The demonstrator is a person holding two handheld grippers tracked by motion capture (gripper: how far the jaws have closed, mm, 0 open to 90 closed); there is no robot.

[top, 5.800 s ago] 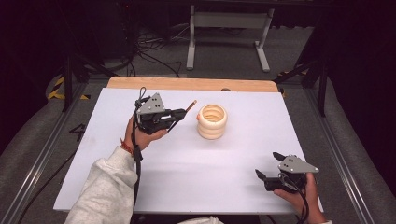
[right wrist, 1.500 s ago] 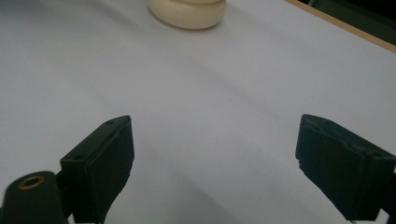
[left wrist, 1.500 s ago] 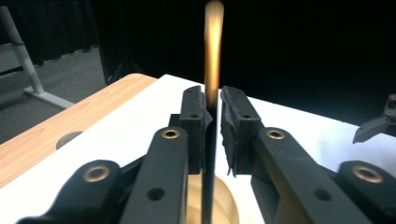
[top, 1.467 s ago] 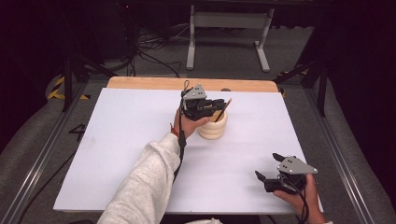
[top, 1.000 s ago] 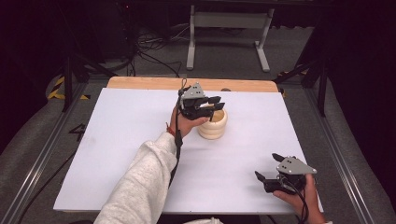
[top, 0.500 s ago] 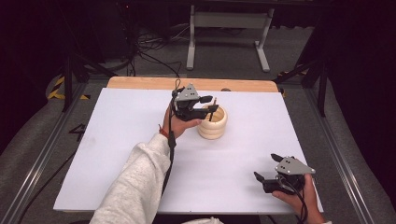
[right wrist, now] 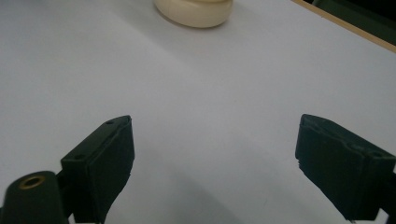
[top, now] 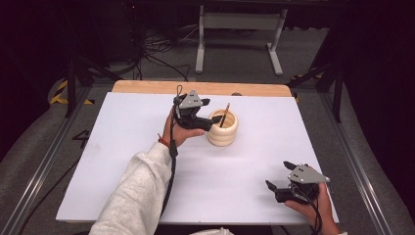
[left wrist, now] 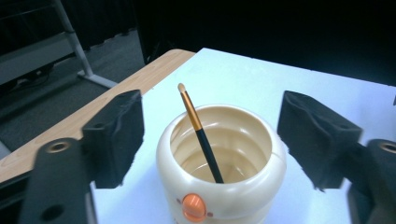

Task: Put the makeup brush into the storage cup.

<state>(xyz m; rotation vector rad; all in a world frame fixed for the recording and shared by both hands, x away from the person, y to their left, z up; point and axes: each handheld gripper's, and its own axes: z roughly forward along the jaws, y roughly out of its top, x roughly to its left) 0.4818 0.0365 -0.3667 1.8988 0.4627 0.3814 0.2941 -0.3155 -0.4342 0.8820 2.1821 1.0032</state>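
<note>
Your left claw [top: 211, 121] has let go of the little brush [left wrist: 201, 133] and pulled back a bit from the pot [top: 222, 128]. A short while ago that claw was over the pot with the brush in it; further back, it held the brush well to the left of the pot. Now its jaws are wide apart, one on each side of the pot, and they hold nothing.

In the left gripper view you look down into the cream pot [left wrist: 221, 161]. The brush stands inside it and leans on the rim. Its black handle goes down into the pot, and its gold part and pale tip stick up and out. The pot has a small orange dot [left wrist: 193, 206] on the front.

Your right claw [top: 280, 182] has stayed in the same place, at the near right corner of the white tabletop [top: 122, 166], well apart from the pot. Its jaws are wide apart too, with only bare tabletop [right wrist: 196, 102] between them. The bottom of the pot [right wrist: 194, 11] shows far off in the right gripper view.
</note>
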